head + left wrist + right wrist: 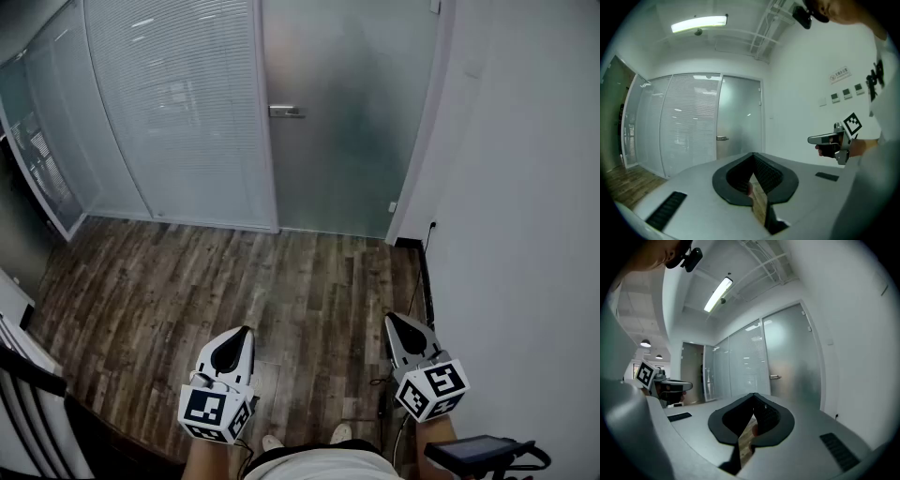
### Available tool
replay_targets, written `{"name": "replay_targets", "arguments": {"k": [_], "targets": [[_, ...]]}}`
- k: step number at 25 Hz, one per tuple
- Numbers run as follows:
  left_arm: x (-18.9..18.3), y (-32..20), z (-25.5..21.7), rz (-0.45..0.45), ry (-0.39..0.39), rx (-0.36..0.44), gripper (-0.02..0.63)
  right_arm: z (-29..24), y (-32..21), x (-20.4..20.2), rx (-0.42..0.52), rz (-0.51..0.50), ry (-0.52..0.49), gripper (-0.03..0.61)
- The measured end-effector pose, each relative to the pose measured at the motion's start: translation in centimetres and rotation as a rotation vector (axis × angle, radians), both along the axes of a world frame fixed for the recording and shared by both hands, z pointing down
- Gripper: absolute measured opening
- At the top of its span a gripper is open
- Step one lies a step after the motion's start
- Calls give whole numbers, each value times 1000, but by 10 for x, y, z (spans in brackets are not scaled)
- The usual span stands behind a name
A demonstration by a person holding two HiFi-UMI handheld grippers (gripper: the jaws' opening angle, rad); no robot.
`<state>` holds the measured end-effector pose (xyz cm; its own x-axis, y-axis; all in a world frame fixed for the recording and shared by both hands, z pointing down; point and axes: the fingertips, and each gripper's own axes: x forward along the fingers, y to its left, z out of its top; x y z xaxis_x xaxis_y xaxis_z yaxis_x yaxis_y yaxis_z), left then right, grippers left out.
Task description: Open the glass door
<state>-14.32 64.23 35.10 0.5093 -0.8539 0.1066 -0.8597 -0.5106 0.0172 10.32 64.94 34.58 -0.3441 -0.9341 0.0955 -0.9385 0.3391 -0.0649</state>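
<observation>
Several slatted panels (178,112) adjoin shut glass door (347,122).

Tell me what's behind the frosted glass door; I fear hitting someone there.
Only grey haze shows through the frosted glass door; whatever stands behind it is hidden.

A ceiling tube light (699,23) shines evenly; fisheye edges darken.

Your glass door (347,122) looks frosted and dull, and its handle (286,112) is shiny metal. The floor (187,281) is dark wood planks with streaky grain. Your left gripper (246,330) and right gripper (390,319) have smooth, matt grey plastic shells.
</observation>
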Motion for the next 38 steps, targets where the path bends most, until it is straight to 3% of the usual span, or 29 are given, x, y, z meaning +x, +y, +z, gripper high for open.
{"name": "replay_targets", "arguments": {"k": [7,11,15,18,24,30,35,38], "targets": [[22,8,5,-8,10,-4,-2,12,5,23,-6,-13,-16,2],[46,-1,1,-35,-22,4,-1,15,-3,43,-10,-41,-25,2],[24,19,8,-78,-34,29,0,28,6,46,-12,-54,-31,2],[38,15,9,-96,-36,16,-1,31,-3,61,-21,-68,-44,1],[63,-22,14,-101,-31,-11,-1,30,-41,76,-26,-97,-29,2],[73,-64,22,-56,0,-8,-1,38,-67,85,-41,-56,-17,2],[65,-114,20,-30,26,6,0,36,-107,70,-43,-48,11,2],[42,-145,23,-44,44,13,0,37,-137,48,-50,-59,34,2]]}}
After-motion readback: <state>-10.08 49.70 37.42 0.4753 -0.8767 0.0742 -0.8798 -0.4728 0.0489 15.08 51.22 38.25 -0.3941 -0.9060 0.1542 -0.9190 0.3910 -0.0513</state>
